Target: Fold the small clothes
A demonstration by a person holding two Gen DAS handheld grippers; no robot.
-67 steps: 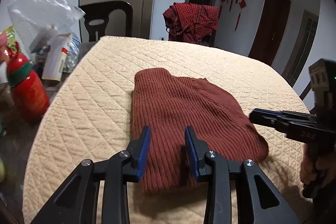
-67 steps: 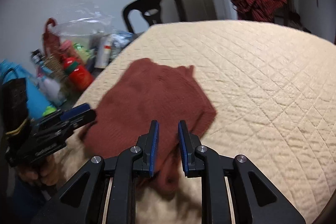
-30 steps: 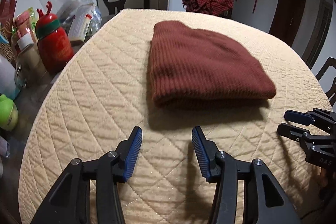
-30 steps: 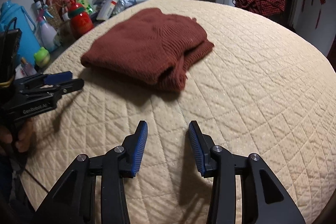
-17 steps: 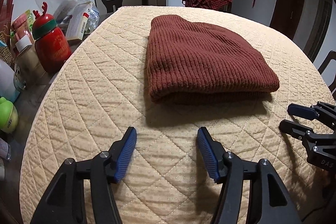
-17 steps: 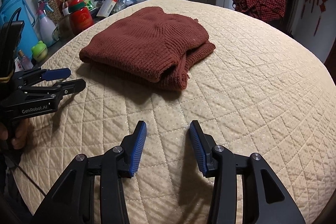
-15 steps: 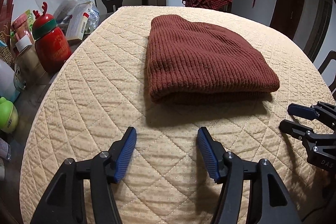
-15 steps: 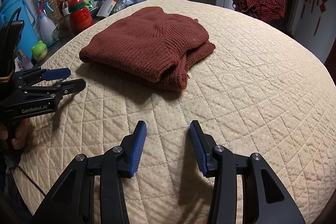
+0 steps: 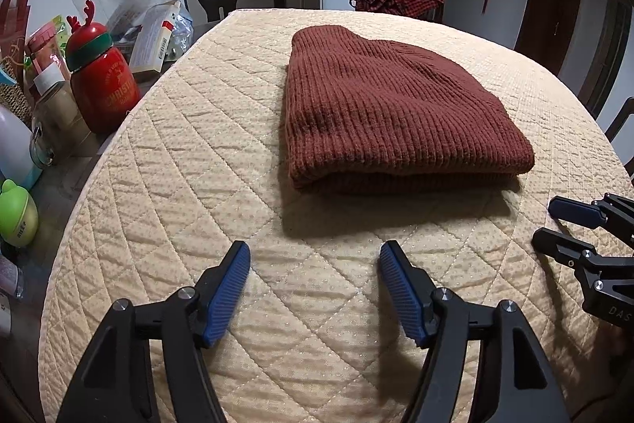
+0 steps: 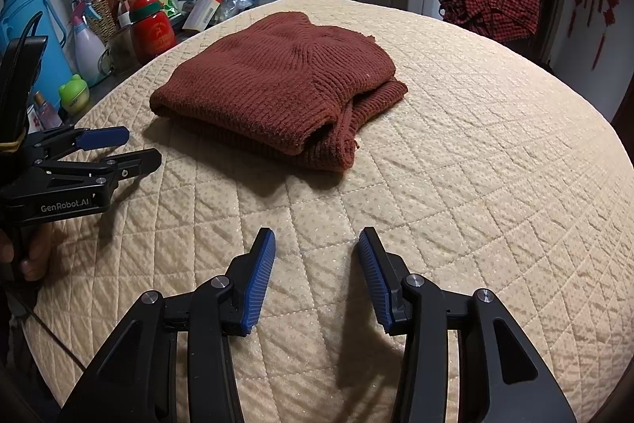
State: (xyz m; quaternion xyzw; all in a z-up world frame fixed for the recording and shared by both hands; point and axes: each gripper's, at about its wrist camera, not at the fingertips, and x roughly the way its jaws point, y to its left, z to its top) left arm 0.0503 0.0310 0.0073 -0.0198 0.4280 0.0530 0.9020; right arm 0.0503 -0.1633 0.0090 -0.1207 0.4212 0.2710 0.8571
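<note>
Quilted beige padding is covering the rounded worktop [image 9: 166, 161], where the folded rust-red ribbed sweater [image 9: 392, 106] is lying near the middle. Left tool [image 9: 315, 288] is hovering by the near edge, jaws opening with nothing between them; right tool [image 10: 317, 276] is hovering spread and empty. Judged complete, the fold is needing only loose edges squared. Bottles [image 9: 103, 82] are crowding the left edge.

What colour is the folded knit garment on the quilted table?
Rust-brown ribbed knit garment, one plain colour; clearest in the left wrist view.
</note>
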